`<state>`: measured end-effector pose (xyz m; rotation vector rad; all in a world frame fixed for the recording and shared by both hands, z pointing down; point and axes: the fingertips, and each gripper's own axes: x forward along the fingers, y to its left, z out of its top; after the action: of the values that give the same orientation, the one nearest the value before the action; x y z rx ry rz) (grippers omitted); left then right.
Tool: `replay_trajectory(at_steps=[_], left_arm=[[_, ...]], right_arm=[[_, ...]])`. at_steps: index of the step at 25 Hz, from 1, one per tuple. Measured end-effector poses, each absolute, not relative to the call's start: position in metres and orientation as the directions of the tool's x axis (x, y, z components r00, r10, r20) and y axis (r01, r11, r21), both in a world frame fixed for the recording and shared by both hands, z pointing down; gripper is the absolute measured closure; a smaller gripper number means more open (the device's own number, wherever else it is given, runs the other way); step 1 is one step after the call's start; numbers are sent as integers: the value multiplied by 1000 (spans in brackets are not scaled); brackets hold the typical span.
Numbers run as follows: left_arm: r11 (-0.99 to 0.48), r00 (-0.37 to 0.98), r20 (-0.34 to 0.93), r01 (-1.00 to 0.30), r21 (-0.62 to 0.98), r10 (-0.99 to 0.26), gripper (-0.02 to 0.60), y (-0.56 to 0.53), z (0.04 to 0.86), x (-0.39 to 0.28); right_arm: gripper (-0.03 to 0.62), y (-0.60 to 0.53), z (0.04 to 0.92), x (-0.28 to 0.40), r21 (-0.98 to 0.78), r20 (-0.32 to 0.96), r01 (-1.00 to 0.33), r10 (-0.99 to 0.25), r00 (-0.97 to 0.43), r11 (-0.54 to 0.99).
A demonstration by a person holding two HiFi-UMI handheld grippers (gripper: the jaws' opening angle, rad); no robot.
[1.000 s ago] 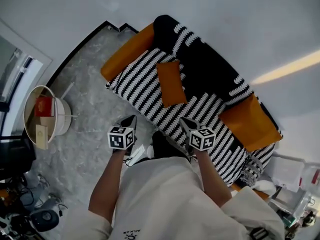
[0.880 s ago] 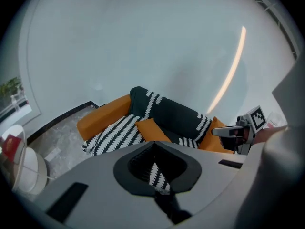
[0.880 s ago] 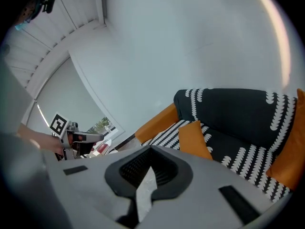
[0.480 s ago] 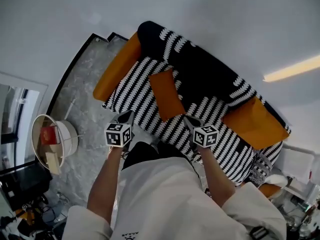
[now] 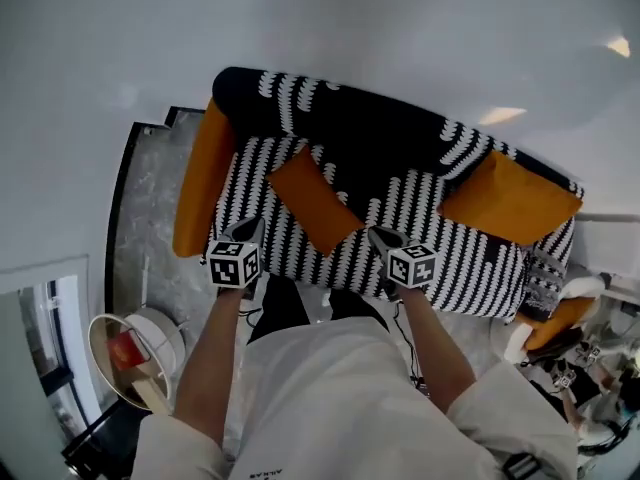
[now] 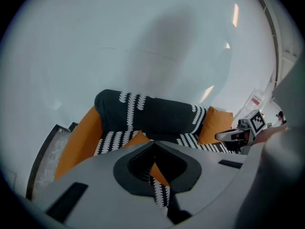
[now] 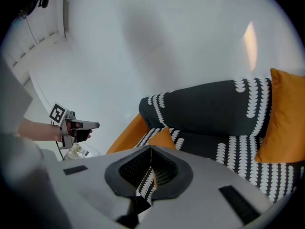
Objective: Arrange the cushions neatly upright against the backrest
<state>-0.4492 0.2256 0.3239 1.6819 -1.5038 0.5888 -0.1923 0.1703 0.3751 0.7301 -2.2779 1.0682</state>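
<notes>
A black-and-white patterned sofa (image 5: pixel 420 238) stands against the white wall, with its dark backrest (image 5: pixel 380 133) on the far side. One orange cushion (image 5: pixel 313 200) lies flat and askew on the seat, left of the middle. A second orange cushion (image 5: pixel 508 200) leans at the sofa's right end. My left gripper (image 5: pixel 250 231) and right gripper (image 5: pixel 378 236) hover at the seat's front edge, both shut and empty, apart from the cushions. In the left gripper view the flat cushion (image 6: pixel 138 138) shows just past the closed jaws. In the right gripper view the leaning cushion (image 7: pixel 286 118) stands at the right.
An orange armrest (image 5: pixel 195 193) closes the sofa's left end. A round white side table (image 5: pixel 140 353) with a red item stands on the grey marble floor (image 5: pixel 140 238) at the lower left. Clutter and another orange piece (image 5: pixel 560 318) sit beyond the sofa's right end.
The head view has swung so the sofa now lies more level across the picture and the side table has dropped to the lower left. Both grippers stay shut in front of the seat.
</notes>
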Motion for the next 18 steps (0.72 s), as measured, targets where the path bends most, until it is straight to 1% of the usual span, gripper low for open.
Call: replay_trajectory(at_steps=[4, 8, 11, 18], left_arm=[[-114, 294, 776, -954, 279, -558, 563, 177, 348, -455], [-218, 362, 782, -932, 290, -508, 563, 142, 375, -464], [-288, 414, 789, -906, 309, -454, 563, 123, 397, -465], [-382, 431, 826, -877, 290, -363, 563, 80, 464, -473]], right_arm=[[570, 165, 387, -193, -498, 687, -745, -322, -651, 443], [571, 168, 401, -204, -484, 714, -800, -367, -596, 356], [569, 180, 422, -206, -476, 742, -844, -401, -537, 248], [569, 176, 481, -200, -429, 795, -902, -451, -406, 56]])
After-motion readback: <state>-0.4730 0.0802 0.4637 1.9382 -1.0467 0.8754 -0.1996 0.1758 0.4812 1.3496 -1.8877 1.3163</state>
